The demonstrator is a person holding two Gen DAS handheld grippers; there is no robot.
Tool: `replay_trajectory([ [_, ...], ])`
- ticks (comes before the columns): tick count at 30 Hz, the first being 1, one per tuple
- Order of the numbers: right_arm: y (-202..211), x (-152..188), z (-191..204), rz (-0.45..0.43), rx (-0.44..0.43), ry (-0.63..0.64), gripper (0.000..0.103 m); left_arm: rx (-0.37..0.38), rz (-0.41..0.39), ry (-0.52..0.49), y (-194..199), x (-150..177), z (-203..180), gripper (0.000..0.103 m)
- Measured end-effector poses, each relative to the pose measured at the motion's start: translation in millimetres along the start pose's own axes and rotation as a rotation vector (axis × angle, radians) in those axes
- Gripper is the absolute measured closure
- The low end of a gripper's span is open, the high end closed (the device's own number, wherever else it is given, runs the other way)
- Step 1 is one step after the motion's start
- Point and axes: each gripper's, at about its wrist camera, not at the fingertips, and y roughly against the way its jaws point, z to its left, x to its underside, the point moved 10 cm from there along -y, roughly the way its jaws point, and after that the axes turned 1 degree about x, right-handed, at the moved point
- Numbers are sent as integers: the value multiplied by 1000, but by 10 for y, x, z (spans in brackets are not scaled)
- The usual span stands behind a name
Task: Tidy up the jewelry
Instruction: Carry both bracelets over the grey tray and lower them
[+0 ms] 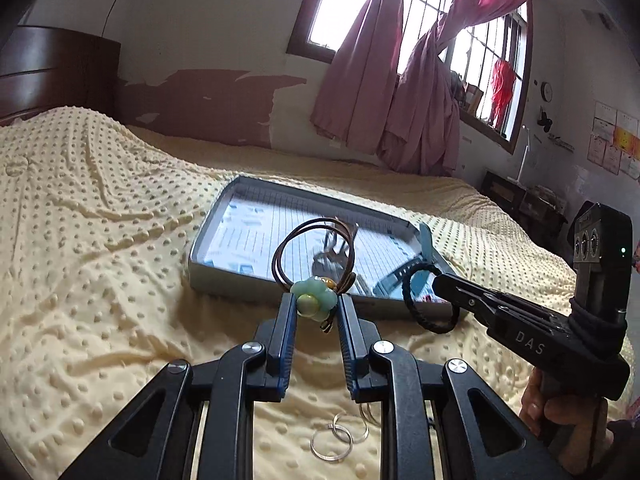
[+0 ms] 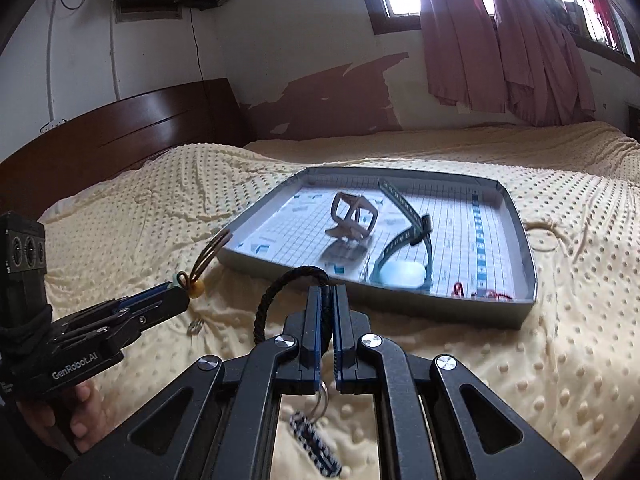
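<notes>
My left gripper [image 1: 313, 305] is shut on a green flower bead [image 1: 314, 299] of a brown cord bracelet [image 1: 316, 250], held above the yellow bedspread; the right wrist view shows the same gripper [image 2: 176, 296] at the left. My right gripper [image 2: 329, 294] is shut on a black braided hair tie [image 2: 276, 292], which also shows hanging from its tip [image 1: 430, 300] in the left wrist view. Ahead lies a shallow grey tray [image 2: 400, 300] with a grid-printed floor. In the tray are a teal-strapped watch [image 2: 404, 272], a tan wooden ring stand [image 2: 354, 216] and a small red item [image 2: 480, 293].
Several silver rings [image 1: 340, 438] lie on the bedspread under my left gripper. A black-and-white patterned key strap [image 2: 316, 444] lies under my right gripper. A thin hair loop [image 2: 544, 236] rests right of the tray. A dark wooden headboard [image 2: 120, 132] stands at the left.
</notes>
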Motion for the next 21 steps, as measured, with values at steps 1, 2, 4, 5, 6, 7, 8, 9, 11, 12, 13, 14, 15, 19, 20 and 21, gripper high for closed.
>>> replay_trajectory([
  [1,-71,-81,-8,-11,15,9,98,-1,-5,4,-60,-71,19,84],
  [2,-143,-146,-15,-15,21,8,98,-5,-5,5,-129,-134,39,84],
  [4,-308,-253,-66,-12,36,-12,98,-11,12,6,-293,-243,85,84],
  [5,-395,-284,-89,-2,42,-21,98,-16,27,8,-385,-281,116,84],
  [6,-487,-301,-119,14,49,-28,98,-23,51,11,-484,-300,155,84],
  [7,-576,-302,-150,29,60,-34,98,-30,71,17,-572,-303,190,84],
  [8,-669,-295,-172,50,68,-38,98,-34,95,26,-665,-294,228,84],
  [9,-758,-279,-197,72,73,-45,98,-38,120,33,-747,-265,254,84],
  [11,-900,-224,-232,108,82,-52,98,-46,159,41,-893,-213,313,84],
  [12,-947,-204,-247,115,88,-52,98,-47,174,44,-946,-181,334,84],
  [13,-982,-177,-256,120,95,-50,98,-46,184,50,-982,-152,356,84],
  [14,-1012,-160,-268,125,101,-47,98,-47,192,59,-1014,-124,381,84],
  [15,-1034,-147,-282,127,103,-46,98,-46,197,71,-1034,-101,405,84],
  [19,-1061,-114,-300,137,110,-40,97,-43,176,103,-1007,-109,437,83],
  [20,-1054,-117,-298,137,110,-37,97,-39,178,107,-1000,-106,434,83],
  [21,-1039,-121,-301,137,110,-32,97,-37,177,111,-989,-107,435,83],
])
